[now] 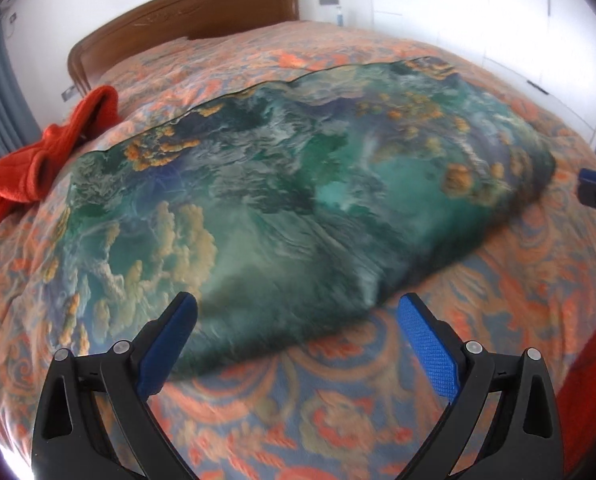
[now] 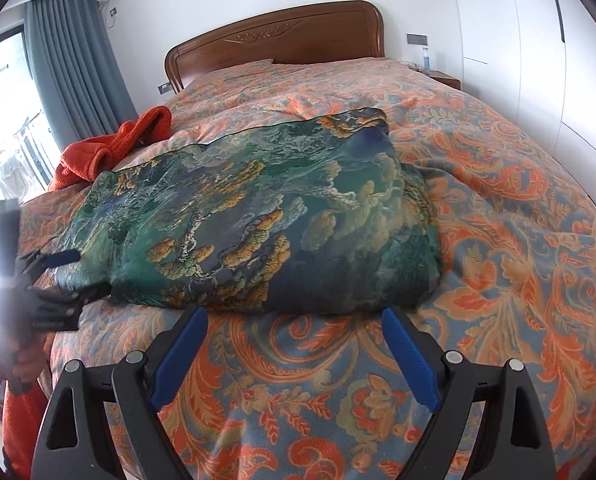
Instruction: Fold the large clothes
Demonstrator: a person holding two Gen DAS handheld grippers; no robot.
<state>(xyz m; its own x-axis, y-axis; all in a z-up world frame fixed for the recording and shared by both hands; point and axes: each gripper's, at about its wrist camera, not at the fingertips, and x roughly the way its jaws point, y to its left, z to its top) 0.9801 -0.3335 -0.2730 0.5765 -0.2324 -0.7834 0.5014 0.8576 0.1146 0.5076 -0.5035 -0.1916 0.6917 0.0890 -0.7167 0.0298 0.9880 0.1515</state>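
Right wrist view: right claw (image 2: 294, 354) wide, empty, above bedspread (image 2: 498, 240); left claw (image 1: 298, 344) likewise, near green garment (image 1: 298, 184).

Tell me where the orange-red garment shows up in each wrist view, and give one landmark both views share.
Left wrist view: the orange-red garment lies crumpled at the far left edge, left of the green patterned cloth.
Right wrist view: the garment is upper left, behind the green cloth's far left corner, below the curtain.
Shared landmark: the wooden headboard.
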